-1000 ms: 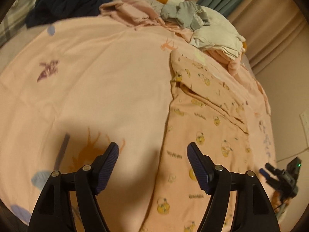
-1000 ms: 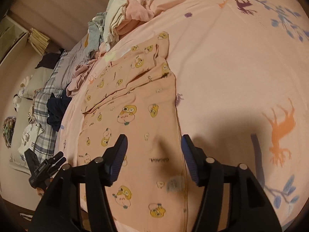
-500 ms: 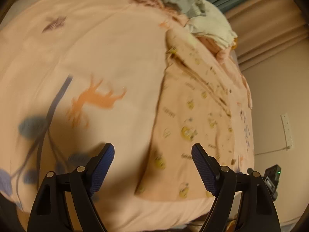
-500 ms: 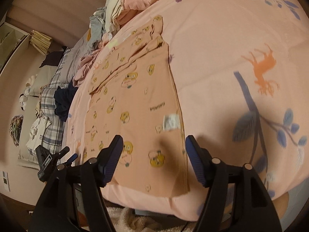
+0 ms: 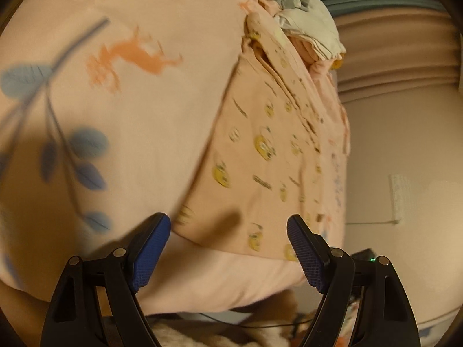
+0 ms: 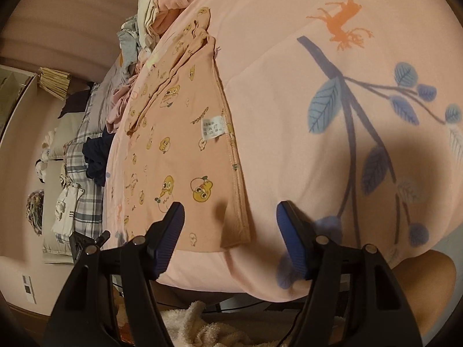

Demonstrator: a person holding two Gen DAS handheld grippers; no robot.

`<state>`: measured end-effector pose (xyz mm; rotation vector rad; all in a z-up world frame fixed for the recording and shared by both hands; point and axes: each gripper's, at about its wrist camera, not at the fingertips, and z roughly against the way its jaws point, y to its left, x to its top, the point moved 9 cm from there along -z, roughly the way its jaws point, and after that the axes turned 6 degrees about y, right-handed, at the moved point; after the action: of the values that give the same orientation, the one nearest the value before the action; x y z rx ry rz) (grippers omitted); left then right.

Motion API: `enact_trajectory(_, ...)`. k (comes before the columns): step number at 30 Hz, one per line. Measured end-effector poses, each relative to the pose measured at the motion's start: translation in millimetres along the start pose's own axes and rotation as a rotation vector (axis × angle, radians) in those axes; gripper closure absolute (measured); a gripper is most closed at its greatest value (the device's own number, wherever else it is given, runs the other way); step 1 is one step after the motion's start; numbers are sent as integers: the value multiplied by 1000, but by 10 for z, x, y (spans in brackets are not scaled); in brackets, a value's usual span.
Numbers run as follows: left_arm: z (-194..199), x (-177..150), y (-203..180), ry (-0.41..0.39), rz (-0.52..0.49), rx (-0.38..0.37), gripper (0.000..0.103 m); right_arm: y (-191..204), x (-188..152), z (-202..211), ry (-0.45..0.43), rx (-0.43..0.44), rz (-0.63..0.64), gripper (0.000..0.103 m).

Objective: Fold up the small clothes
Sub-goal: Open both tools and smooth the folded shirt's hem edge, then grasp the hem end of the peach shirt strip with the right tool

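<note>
Pink garment [image 6: 179, 156]: white care label [image 6: 213, 125] ahead of right gripper [image 6: 230, 214], print illegible. Left gripper [image 5: 228, 225] view blurred. Both grippers' jaws spread wide, holding nothing.

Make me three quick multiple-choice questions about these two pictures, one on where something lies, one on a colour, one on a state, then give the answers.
1. Where does the peach cartoon-print garment lie?
A. flat on the pink bedspread, hem near the bed's edge
B. on the floor
C. hanging from the curtain

2. What colour is the deer printed on the bedspread?
A. green
B. orange
C. black

3. How does the right gripper stand?
A. shut on the garment
B. shut on nothing
C. open, over the garment's hem corner

Answers:
1 A: the garment is spread on the bedspread with its hem close to the near edge.
2 B: the deer shows orange in both views.
3 C: the blue pads stand apart with no cloth pinched; the left gripper is open too. Both jaws have just been opening, nothing gripped between them.
</note>
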<state>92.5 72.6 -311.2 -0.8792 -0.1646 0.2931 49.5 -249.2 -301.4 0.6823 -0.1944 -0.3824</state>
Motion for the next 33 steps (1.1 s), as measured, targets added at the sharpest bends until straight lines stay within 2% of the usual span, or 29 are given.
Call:
enact_trajectory(3,-101,-25,-93,15,-2,-16,22,96,-74,-67,32,26,17,35)
enact_trajectory(6,-181,-66,-182,32,-13,-31,22,229,-147,-198,78,95,8,35)
enact_trajectory(9,-279,-104,-259,36,1,-54,22,290,-139,-261,58,68,10,35)
enact_trajectory(13,-336,-139,-311,37,3,-55,22,329,-120,-251,41,86,-9,35)
enact_trajectory(16,-386,-234,-376,67,-17,-62,22,343,-156,-246,48,107,-20,35)
enact_trajectory(22,-368,-149,-306,1,-11,-24,22,472,-284,-278,75,106,29,35)
enact_trajectory(25,-326,-64,-245,-35,-12,12,29,491,-254,-288,75,150,3,35)
enact_trajectory(29,-263,30,-210,-80,-1,44,31,461,-138,-307,51,183,-50,35)
enact_trajectory(33,-224,120,-254,-94,-33,84,32,426,-2,-271,4,136,-74,37)
